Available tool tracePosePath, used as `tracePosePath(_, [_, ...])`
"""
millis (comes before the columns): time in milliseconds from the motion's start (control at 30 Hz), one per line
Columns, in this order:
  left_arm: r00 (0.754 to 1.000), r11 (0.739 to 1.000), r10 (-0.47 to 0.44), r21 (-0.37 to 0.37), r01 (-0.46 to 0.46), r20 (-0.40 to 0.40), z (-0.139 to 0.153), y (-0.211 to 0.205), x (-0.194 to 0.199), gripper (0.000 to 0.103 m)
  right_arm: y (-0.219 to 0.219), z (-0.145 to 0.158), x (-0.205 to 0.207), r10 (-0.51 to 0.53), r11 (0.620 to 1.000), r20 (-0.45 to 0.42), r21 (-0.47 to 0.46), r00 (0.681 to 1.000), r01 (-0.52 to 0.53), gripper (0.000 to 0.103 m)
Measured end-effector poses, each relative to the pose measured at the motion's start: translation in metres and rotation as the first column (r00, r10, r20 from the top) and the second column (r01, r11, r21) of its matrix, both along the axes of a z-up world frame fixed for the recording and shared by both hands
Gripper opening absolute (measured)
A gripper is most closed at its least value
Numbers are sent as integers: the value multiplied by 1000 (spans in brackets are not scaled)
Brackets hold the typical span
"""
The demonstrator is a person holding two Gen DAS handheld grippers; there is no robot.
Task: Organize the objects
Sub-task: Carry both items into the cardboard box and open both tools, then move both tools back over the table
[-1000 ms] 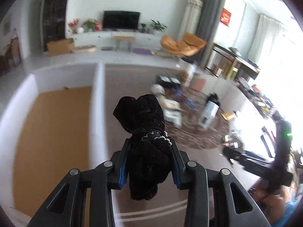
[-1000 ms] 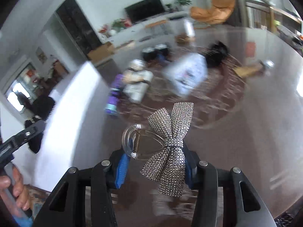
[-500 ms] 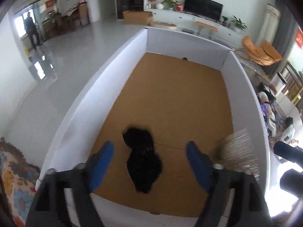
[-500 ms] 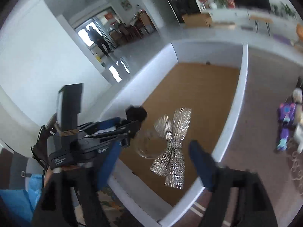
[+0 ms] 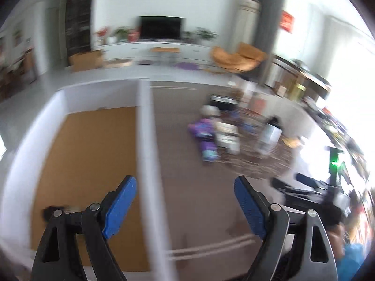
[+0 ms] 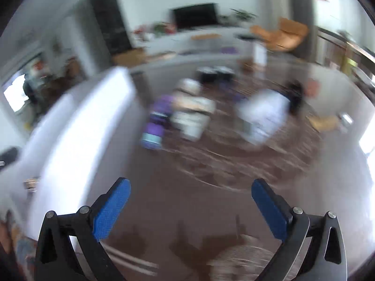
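Left gripper (image 5: 182,205), jaws opening and empty, straddles the white box wall (image 5: 146,164) — a dark soft bundle (image 5: 50,210) lies on the box's brown floor, light and limp, best pinched mid-body.

Right gripper (image 6: 191,207), jaws opening, empty, faces blurred toys (image 6: 154,128) on the rug — the bundle is hidden here.

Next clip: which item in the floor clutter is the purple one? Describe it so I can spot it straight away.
Start at the white-walled box with the brown floor, then look right across the carpet to the blurred pile of items. The purple item lies at the pile's near left edge, beside a white item. It alone is purple, with a light blue end.
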State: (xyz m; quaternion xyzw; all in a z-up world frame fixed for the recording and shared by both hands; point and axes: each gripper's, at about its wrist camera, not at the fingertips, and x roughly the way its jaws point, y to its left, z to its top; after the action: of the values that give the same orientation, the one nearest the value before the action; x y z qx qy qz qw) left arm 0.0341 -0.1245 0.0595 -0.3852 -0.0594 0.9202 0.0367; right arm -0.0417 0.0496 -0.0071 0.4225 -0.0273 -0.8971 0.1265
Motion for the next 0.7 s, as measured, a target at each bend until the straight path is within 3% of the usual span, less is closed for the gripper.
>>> tracePosePath(67, [993, 993, -110, 35, 109, 30, -8, 43, -9, 101, 34, -18, 2, -108, 992, 25, 68, 994, 106, 103])
tracePosePath(133, [983, 984, -165, 75, 159, 76, -24, 71, -14, 101, 62, -32, 5, -194, 976, 37, 112, 980, 188, 103])
tracePosePath(167, [979, 981, -181, 87, 173, 98, -38, 81, -22, 101, 82, -35, 3, -257, 964, 61, 88, 965, 251, 103])
tracePosePath(233, [976, 985, -166, 63, 158, 142, -63, 96, -43, 101, 105, -33, 3, -313, 950, 64, 27, 948, 312, 103])
tracePosePath(367, [979, 995, -85, -35, 94, 186, -107, 96, -77, 101, 122, -37, 5, -400, 916, 92, 72, 912, 394, 103])
tracePosePath(700, [978, 997, -18, -76, 34, 207, -141, 85, -97, 101, 108, -55, -7, -418, 891, 90, 237, 904, 388, 103])
